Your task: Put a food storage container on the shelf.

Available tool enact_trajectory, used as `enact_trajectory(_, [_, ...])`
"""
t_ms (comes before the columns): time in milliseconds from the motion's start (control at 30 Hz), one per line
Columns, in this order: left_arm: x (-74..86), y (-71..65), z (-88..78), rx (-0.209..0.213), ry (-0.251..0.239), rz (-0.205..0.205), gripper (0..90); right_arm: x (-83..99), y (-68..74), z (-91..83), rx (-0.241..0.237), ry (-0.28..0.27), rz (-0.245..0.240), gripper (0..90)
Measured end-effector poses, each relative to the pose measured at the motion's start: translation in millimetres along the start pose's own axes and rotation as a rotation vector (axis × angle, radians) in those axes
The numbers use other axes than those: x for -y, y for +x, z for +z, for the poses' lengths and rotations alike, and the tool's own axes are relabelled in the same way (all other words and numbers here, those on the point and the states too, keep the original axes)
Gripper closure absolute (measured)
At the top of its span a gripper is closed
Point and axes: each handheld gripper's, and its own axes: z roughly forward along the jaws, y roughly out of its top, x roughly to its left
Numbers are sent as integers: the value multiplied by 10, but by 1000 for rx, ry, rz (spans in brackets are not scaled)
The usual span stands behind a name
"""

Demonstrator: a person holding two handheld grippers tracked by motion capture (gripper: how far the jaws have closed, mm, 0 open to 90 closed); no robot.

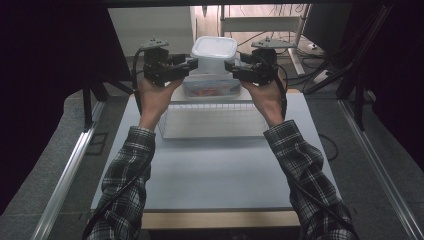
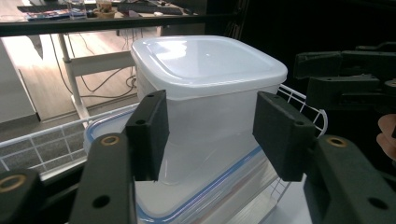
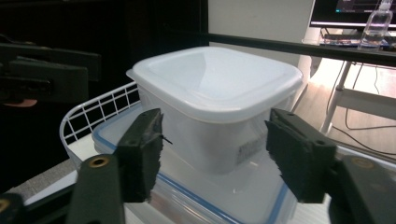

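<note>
Up at the far end of the surface (image 1: 210,170), a white-lidded tub (image 1: 214,55) stands on a flatter blue-rimmed container (image 1: 210,86) that lies in a white wire basket (image 1: 215,120). Both claws flank the tub from opposite sides. On the left claw (image 1: 187,65), the pads (image 2: 148,133) stand spread either side of the tub's near corner, apart from its wall, pinching nothing. Likewise the right claw (image 1: 234,67) is spread, its pads (image 3: 140,151) short of the tub's wall, with a gap visible on each side.
</note>
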Motion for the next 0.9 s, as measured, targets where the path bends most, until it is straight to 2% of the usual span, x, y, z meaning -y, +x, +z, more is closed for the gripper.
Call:
enact_trajectory(33, [8, 8, -4, 0, -4, -2, 488, 5, -3, -4, 2, 7, 0, 471])
enact_trajectory(167, [52, 27, -15, 6, -6, -5, 521, 52, -1, -24, 3, 25, -2, 714])
enact_trajectory(200, [63, 28, -19, 5, -6, -6, 523, 64, -1, -21, -11, 33, -4, 768])
enact_trajectory(300, [96, 37, -38, 8, -5, -7, 526, 89, 4, 19, -39, 50, -7, 840])
enact_trajectory(433, [135, 52, -66, 5, 1, -3, 524, 111, 18, 117, -71, 62, 2, 865])
enact_trajectory(600, [173, 80, -105, 5, 1, -8, 520, 109, 36, 212, -72, 70, 4, 871])
enact_trajectory(900, [243, 136, -123, 9, 8, -21, 515, 104, -23, 244, -25, 71, 9, 868])
